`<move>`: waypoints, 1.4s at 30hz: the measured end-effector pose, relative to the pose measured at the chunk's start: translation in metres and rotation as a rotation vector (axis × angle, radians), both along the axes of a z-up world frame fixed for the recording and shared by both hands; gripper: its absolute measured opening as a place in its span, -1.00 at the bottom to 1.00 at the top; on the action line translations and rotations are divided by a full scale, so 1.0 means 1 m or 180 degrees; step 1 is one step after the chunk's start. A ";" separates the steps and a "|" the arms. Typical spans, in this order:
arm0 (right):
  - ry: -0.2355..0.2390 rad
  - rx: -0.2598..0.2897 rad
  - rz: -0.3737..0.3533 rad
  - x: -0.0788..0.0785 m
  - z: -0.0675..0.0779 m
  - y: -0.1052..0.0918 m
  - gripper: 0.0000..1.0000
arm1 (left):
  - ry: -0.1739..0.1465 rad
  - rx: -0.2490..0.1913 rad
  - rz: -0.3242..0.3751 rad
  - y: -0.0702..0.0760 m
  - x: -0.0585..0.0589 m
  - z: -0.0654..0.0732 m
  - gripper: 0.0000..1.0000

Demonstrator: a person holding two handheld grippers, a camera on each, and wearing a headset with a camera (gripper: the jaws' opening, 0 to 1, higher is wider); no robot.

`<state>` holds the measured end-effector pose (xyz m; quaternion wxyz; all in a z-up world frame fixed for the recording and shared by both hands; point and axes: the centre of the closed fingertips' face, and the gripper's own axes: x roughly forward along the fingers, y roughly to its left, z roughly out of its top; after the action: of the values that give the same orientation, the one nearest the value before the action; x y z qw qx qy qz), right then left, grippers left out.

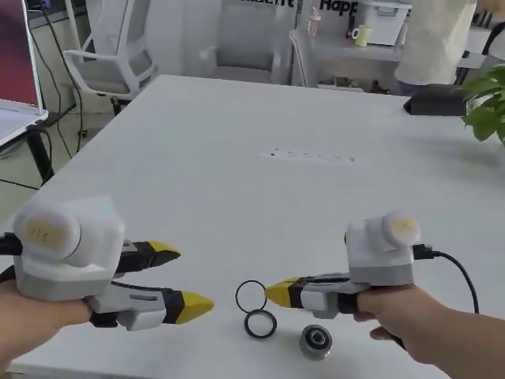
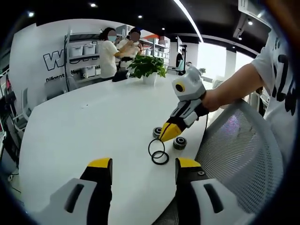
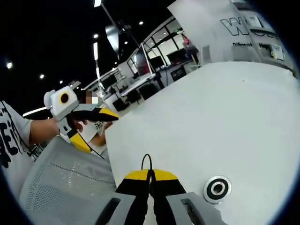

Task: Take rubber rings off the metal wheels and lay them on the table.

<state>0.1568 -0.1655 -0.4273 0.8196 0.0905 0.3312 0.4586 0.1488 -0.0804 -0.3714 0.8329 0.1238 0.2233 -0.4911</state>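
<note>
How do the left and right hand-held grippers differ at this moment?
The left hand-held gripper has its jaws spread apart; the right hand-held gripper has them shut. The left holds nothing, while the right pinches a thin rubber ring beside a thicker ring and a metal wheel. Both have yellow tips and point toward each other.

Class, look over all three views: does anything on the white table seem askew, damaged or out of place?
Nothing stands out. The thin black rubber ring is pinched at its edge by the shut right tool; a thicker black ring and a small metal wheel lie flat on the white table.
</note>
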 end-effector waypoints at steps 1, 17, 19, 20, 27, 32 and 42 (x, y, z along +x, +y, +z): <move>0.0008 -0.0023 0.0024 -0.001 -0.002 0.000 -1.00 | 0.0001 0.0000 0.0003 0.000 0.000 0.000 0.02; 0.0163 -0.0376 0.0080 -0.008 -0.029 -0.009 -1.00 | 0.0033 0.0027 0.0047 0.004 -0.003 -0.005 0.03; 0.0163 -0.0399 0.0088 -0.009 -0.030 -0.010 -1.00 | 0.0037 0.0031 0.0044 0.003 -0.003 -0.005 0.02; 0.0173 -0.0402 0.0094 -0.010 -0.030 -0.010 -1.00 | 0.0041 0.0033 0.0041 0.003 -0.004 -0.006 0.03; 0.0149 -0.0481 0.0146 -0.011 -0.033 -0.011 -1.00 | 0.0053 0.0045 0.0034 0.001 -0.004 -0.008 0.03; 0.0121 -0.0540 0.0192 -0.013 -0.035 -0.012 -0.93 | 0.0070 0.0061 0.0024 0.000 -0.005 -0.010 0.03; 0.0050 -0.0571 0.0227 -0.014 -0.031 -0.011 -0.80 | 0.0070 0.0082 -0.0013 -0.001 -0.006 -0.011 0.02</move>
<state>0.1424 -0.1765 -0.4583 0.8050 0.0085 0.3804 0.4552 0.1425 -0.0812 -0.3822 0.8276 0.1296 0.2386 -0.4912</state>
